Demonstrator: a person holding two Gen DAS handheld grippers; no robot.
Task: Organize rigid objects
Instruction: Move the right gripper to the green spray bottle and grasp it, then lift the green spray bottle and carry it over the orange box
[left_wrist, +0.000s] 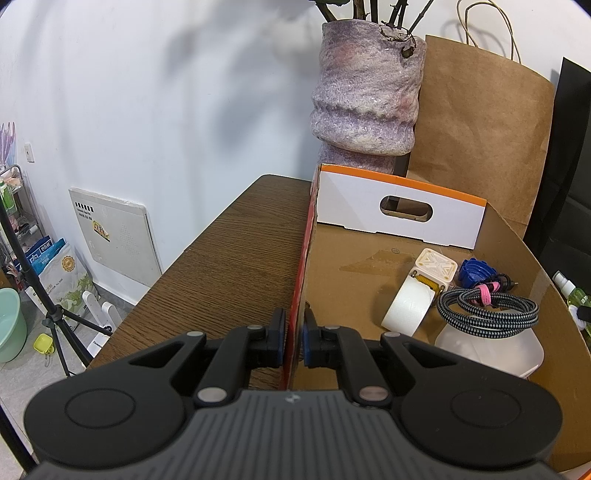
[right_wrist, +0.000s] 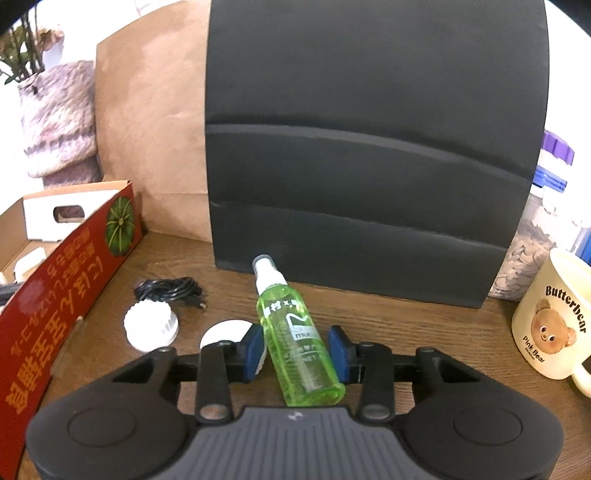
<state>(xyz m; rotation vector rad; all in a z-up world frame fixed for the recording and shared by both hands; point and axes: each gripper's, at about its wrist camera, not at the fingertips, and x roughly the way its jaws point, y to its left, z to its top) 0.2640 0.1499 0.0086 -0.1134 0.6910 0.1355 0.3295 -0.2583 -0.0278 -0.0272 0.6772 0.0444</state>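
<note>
My left gripper (left_wrist: 293, 328) is shut on the red side wall (left_wrist: 301, 258) of a cardboard box, one pad on each face. Inside the box lie a white tape roll (left_wrist: 406, 306), a cream square piece (left_wrist: 434, 267), a blue cap (left_wrist: 472, 271), a braided cable (left_wrist: 487, 306) and a white dish (left_wrist: 491, 350). A green spray bottle (right_wrist: 295, 332) lies slanted on the wooden table, nozzle pointing away. My right gripper (right_wrist: 295, 343) is shut on it, its blue pads against the bottle's two sides.
Left of the bottle lie a black cable (right_wrist: 166, 290), a white ribbed cap (right_wrist: 149, 326) and a white disc (right_wrist: 225, 330). A cream bear mug (right_wrist: 554, 325) stands at the right. Behind are a black bag (right_wrist: 369, 147), a brown paper bag (right_wrist: 147, 129) and a purple vase (left_wrist: 365, 96).
</note>
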